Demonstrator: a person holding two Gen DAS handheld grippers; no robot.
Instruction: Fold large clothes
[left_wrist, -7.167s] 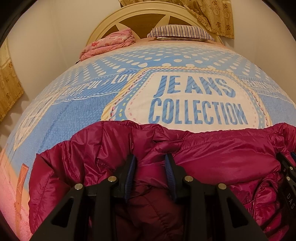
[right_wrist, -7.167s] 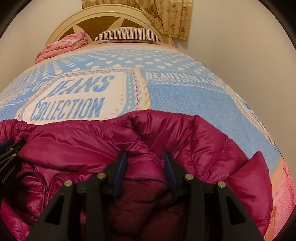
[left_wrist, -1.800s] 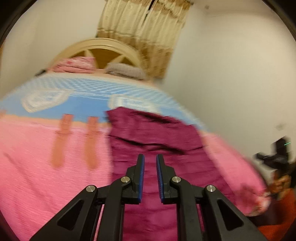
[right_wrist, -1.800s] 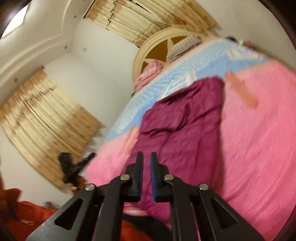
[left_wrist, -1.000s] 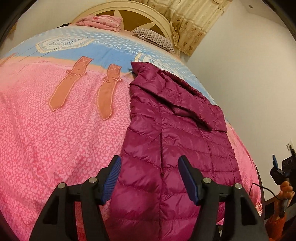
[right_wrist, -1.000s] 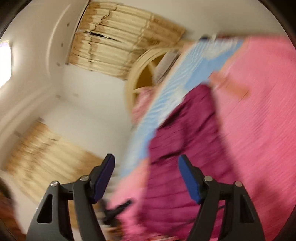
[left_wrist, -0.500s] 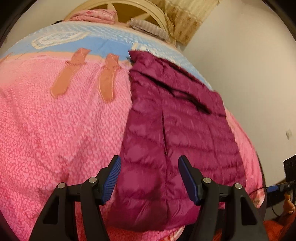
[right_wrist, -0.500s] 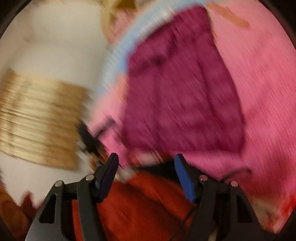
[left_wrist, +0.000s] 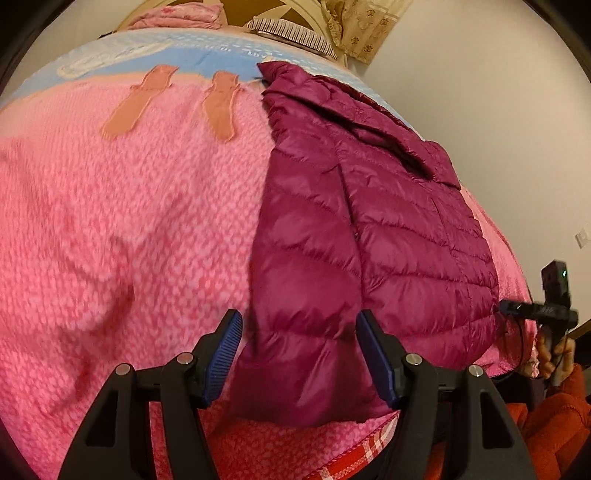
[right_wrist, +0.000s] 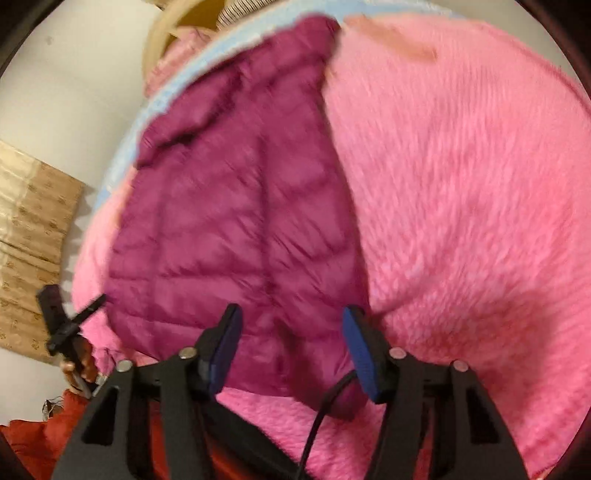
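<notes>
Jacket, a magenta quilted one, is lying flat on the bed, folded lengthwise into a long narrow strip. In the left wrist view it is stretching away ahead of the left gripper, its hem end sitting between the 2 blue-padded fingers and reaching down to the bed's near edge, while its collar end is lying far ahead on the blue part of the bedcover. The left fingers are spread wide and gripping nothing; whether they are touching the fabric cannot be told. To the left of those fingers the pink bedcover is spreading out, with 2 orange strap patches printed well ahead. Beyond the jacket a striped pillow and a pink bundle are resting against the headboard.

In the right wrist view, which is blurred, the jacket is lying ahead and slightly left of the right gripper, its hem end just beyond the fingers. These fingers are also spread apart and empty. Pink bedcover is filling the space to their right, and a tan curtain is hanging far to their left. Each view is catching the other gripper at its outer edge, beside the bed's corner.
</notes>
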